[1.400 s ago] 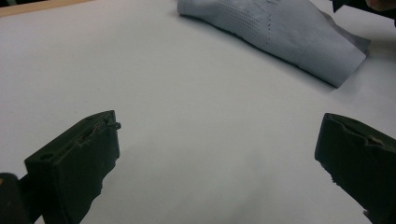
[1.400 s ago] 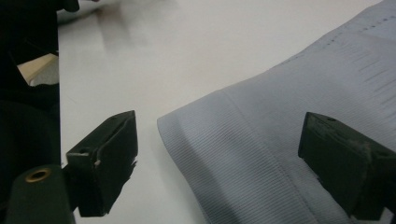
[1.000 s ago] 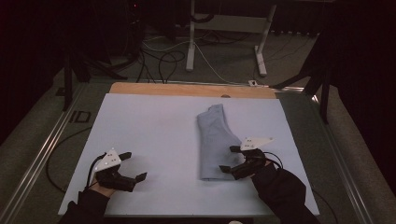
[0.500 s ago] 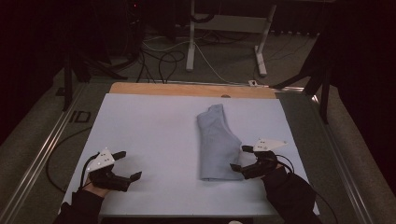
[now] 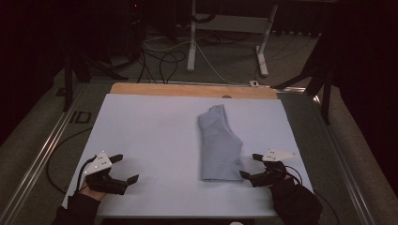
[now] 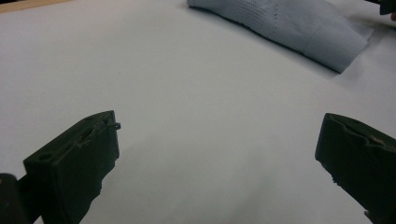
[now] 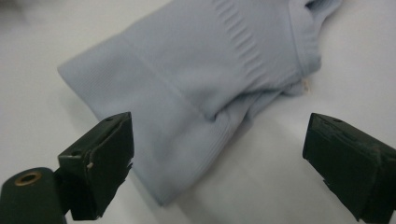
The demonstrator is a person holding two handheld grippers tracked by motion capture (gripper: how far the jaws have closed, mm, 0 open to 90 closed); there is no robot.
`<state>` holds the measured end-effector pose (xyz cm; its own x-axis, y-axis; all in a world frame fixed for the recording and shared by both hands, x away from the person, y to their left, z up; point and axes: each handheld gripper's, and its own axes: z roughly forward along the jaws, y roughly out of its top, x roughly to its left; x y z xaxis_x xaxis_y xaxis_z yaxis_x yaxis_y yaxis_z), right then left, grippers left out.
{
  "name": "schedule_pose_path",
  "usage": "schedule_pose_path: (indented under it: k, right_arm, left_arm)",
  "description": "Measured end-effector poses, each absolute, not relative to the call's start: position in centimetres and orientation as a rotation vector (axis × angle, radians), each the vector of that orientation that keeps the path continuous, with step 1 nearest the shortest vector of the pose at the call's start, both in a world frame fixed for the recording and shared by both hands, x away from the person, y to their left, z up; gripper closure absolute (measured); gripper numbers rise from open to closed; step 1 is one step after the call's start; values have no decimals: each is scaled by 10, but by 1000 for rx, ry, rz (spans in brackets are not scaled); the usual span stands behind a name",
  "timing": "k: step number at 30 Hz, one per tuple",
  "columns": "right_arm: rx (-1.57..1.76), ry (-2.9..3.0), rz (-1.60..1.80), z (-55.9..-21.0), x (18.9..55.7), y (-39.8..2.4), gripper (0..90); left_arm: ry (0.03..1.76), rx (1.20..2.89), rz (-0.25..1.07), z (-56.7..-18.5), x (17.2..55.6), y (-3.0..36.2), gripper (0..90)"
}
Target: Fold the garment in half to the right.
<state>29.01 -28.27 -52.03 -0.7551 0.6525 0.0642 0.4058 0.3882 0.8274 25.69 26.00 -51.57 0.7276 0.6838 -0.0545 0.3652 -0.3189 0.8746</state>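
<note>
You are keeping both claws spread wide and holding nothing. The folded pale blue knit garment (image 5: pixel 219 145) is lying just ahead of your right claw (image 5: pixel 249 166); approach its near edge low. Your left claw (image 5: pixel 126 168) is hovering well apart over the white table sheet (image 5: pixel 150 136); cables are trailing across the dark floor (image 5: pixel 159 61) beyond.

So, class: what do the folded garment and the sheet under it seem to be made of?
Folded garment: pale blue knitted fabric, probably a soft jersey; ribbed bands and fine knit rows show, matte finish. Sheet: smooth, matte, pale, without weave or creases; perhaps paper or plastic, hard to tell.
</note>
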Motion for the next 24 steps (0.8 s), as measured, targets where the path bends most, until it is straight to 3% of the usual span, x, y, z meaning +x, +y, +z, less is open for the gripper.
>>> schedule_pose_path:
  k: [24]
  right_arm:
    - [960,2336,1242,-530,284,-282,91]
  left_arm:
    - [797,1931,409,-520,256,258,6]
